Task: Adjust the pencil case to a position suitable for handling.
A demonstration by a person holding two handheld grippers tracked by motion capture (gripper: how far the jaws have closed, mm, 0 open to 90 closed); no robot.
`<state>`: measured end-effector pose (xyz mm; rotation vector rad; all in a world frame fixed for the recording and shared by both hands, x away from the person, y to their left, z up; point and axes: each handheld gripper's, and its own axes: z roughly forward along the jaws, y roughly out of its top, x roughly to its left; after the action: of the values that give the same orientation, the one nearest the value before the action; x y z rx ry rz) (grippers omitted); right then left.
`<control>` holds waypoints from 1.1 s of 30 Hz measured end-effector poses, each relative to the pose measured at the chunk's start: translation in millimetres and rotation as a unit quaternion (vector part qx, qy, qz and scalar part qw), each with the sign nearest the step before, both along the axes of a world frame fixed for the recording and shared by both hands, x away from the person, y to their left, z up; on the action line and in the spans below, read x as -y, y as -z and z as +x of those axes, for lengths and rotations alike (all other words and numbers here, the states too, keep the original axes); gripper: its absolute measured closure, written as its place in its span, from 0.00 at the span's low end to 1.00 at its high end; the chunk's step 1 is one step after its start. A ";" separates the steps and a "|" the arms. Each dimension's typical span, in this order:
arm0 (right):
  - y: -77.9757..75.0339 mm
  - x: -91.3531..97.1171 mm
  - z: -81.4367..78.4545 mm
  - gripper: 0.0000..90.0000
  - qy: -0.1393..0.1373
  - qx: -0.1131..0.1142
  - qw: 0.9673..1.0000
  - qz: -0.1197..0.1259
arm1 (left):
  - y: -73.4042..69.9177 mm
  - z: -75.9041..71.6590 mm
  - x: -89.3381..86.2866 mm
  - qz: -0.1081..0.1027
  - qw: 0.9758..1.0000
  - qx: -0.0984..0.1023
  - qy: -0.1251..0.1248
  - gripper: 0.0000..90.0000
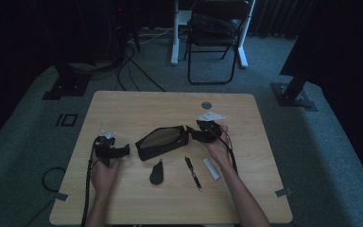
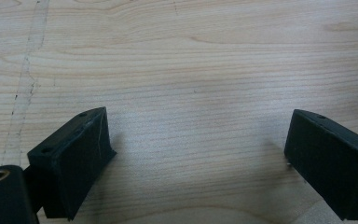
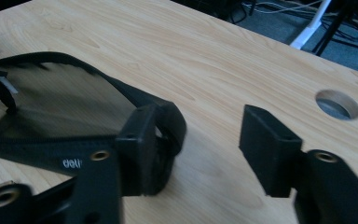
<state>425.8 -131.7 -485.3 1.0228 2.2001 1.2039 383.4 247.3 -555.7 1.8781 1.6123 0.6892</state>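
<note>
On the bench (image 1: 123, 101), a black pouch (image 1: 163, 142) lies open in the middle. Right tongs (image 3: 205, 144) sit at its end, jaws apart, with the pouch tip by one jaw. Left tongs (image 2: 196, 154) are wide apart over bare wood.

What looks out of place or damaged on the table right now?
Nothing looks damaged or spilled. The black fabric pencil pouch with a tan lining lies open at mid-table, its end by the right gripper. The black pen and white eraser lie loose in front of it.
</note>
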 end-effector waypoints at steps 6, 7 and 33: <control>0.6 -15.2 9.3 0.64 -0.013 -0.004 1.000 -0.006 | 0.0 0.0 0.0 0.000 1.000 0.000 0.000 0.08; 1.6 -19.3 12.2 0.68 -0.017 -0.004 1.000 -0.015 | -0.1 0.0 -0.2 0.001 1.000 0.000 0.001 0.08; 6.4 51.2 10.5 0.95 0.076 -0.008 0.996 -0.035 | -0.1 -0.1 -0.1 0.000 1.000 -0.001 0.000 0.08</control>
<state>436.3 -182.8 -491.6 1.1518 2.1172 1.0482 383.3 247.3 -555.6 1.8799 1.6123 0.6888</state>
